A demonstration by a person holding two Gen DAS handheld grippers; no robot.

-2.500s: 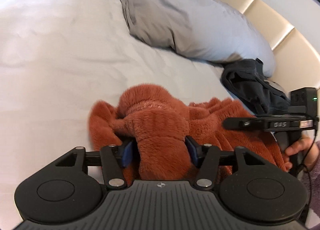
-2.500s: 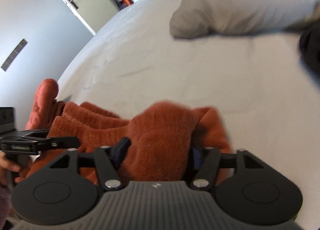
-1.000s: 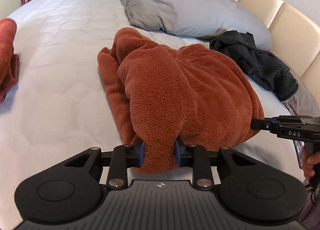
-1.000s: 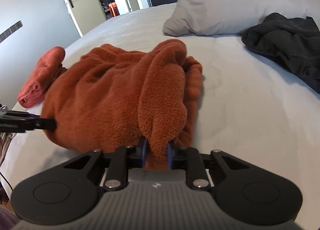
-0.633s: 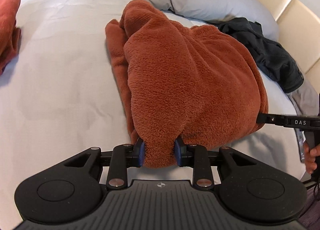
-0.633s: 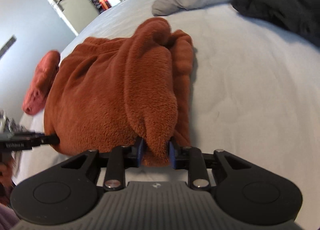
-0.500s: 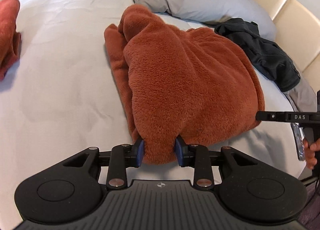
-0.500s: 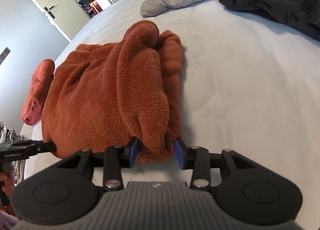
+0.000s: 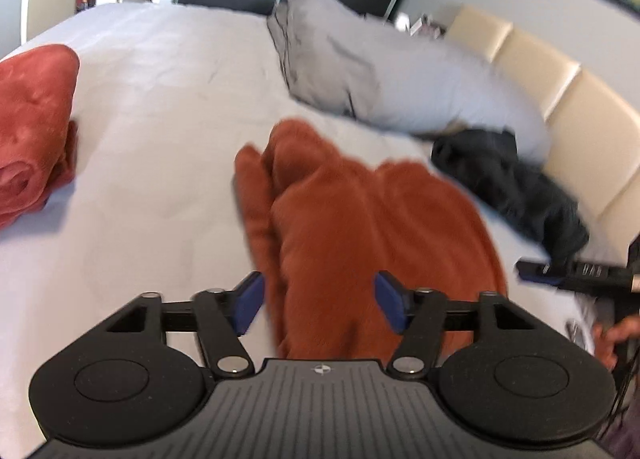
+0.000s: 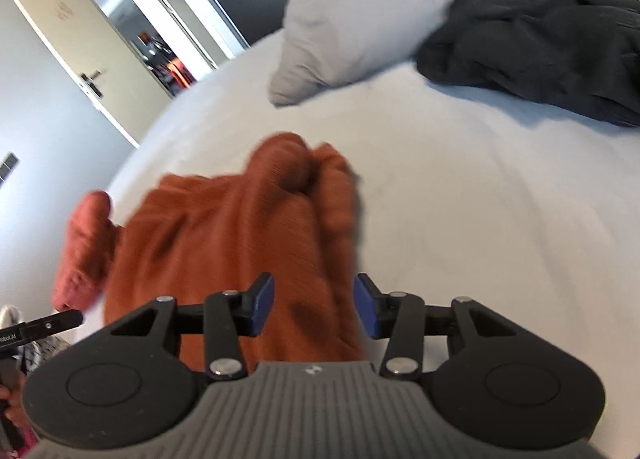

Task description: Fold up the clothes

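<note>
A rust-orange fleece garment [image 9: 360,227] lies folded in a heap on the white bed [image 9: 160,131]; it also shows in the right wrist view [image 10: 240,235]. My left gripper [image 9: 318,305] is open, its blue pads apart on either side of the garment's near edge, gripping nothing. My right gripper [image 10: 310,309] is open too, above the garment's other near corner. Both views are blurred by motion. The right gripper's tip [image 9: 560,273] shows at the right of the left wrist view.
A folded reddish garment [image 9: 32,127] lies at the left of the bed. A dark grey garment [image 10: 540,35] lies crumpled by a grey pillow [image 9: 380,87] near the cream headboard [image 9: 580,111]. A door [image 10: 80,55] stands beyond the bed.
Both grippers have opened and let go of the orange garment, which now rests on the bed. Both have drawn back and lifted slightly.
</note>
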